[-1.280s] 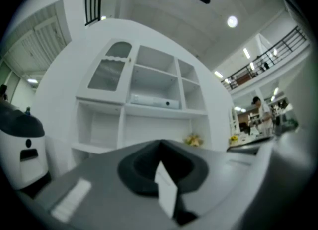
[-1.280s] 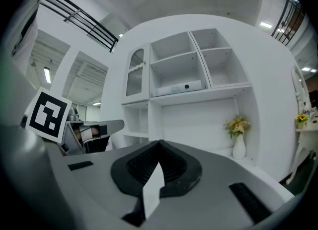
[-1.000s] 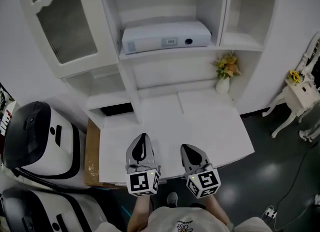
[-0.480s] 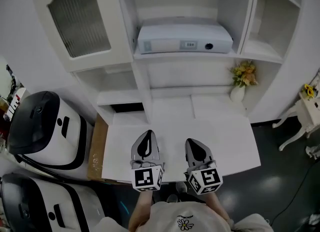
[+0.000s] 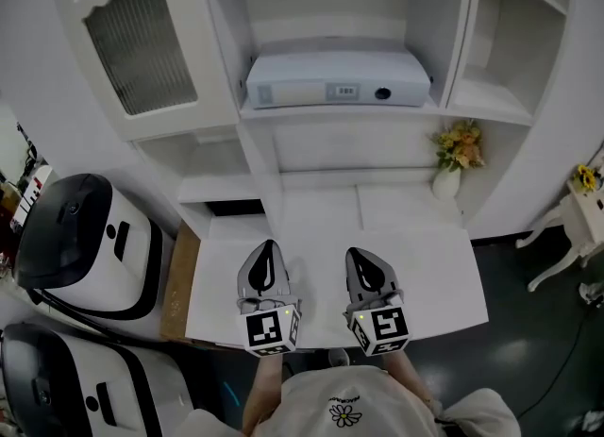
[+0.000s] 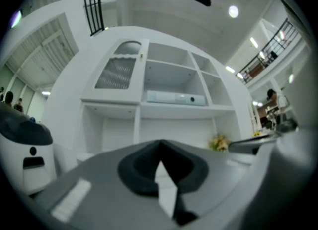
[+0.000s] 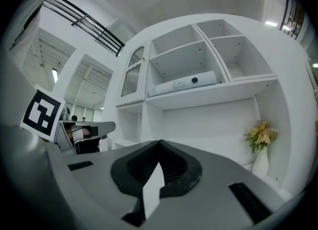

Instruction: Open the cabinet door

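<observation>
One white desk [image 5: 415, 246], white cabinet [image 5: 260, 163], dark floor [image 5: 533, 355]

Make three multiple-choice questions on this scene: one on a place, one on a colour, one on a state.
1. Where does the vase stand?
A. at the desk's right back corner
B. on the top shelf
C. on the floor

2. What colour are the flowers?
A. blue
B. yellow-orange
C. purple

3. How is the glass door?
A. shut
B. swung wide open
C. taken off

Answers:
1 A: the head view shows it on the desk, against the right wall.
2 B: the blooms are yellow and orange in the head and right gripper views.
3 A: it lies flush with the cabinet front.
</observation>
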`<action>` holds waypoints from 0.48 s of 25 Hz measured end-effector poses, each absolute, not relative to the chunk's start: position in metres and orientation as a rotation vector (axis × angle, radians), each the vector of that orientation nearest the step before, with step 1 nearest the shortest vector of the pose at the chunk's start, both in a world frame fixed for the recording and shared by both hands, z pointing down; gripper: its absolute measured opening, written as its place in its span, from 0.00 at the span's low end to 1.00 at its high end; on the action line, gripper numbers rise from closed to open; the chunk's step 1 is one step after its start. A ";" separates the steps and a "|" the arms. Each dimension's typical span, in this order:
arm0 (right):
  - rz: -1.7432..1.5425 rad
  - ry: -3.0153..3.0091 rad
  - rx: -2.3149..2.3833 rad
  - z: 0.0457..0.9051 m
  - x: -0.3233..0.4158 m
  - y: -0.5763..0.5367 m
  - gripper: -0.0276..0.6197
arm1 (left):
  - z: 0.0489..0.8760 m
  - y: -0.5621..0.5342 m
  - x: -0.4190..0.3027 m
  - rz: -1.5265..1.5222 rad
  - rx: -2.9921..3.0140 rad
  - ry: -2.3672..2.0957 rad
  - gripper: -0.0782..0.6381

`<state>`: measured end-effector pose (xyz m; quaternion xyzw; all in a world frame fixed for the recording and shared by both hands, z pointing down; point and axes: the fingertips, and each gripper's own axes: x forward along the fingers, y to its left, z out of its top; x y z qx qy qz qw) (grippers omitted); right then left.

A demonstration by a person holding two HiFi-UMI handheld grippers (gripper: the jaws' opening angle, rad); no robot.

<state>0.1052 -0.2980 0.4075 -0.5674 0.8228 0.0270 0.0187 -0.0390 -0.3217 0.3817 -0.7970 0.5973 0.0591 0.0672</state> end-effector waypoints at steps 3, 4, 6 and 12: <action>0.072 2.553 -1.752 0.408 0.107 -0.302 0.04 | 0.380 -0.321 -0.034 0.168 -2.394 1.794 0.12; 0.070 2.554 -1.747 0.408 0.107 -0.302 0.04 | 0.380 -0.321 -0.035 0.165 -2.389 1.797 0.12; 0.065 2.559 -1.732 0.408 0.105 -0.301 0.04 | 0.380 -0.320 -0.039 0.166 -2.377 1.817 0.12; 0.037 2.582 -1.698 0.412 0.097 -0.300 0.04 | 0.383 -0.316 -0.054 0.166 -2.342 1.890 0.12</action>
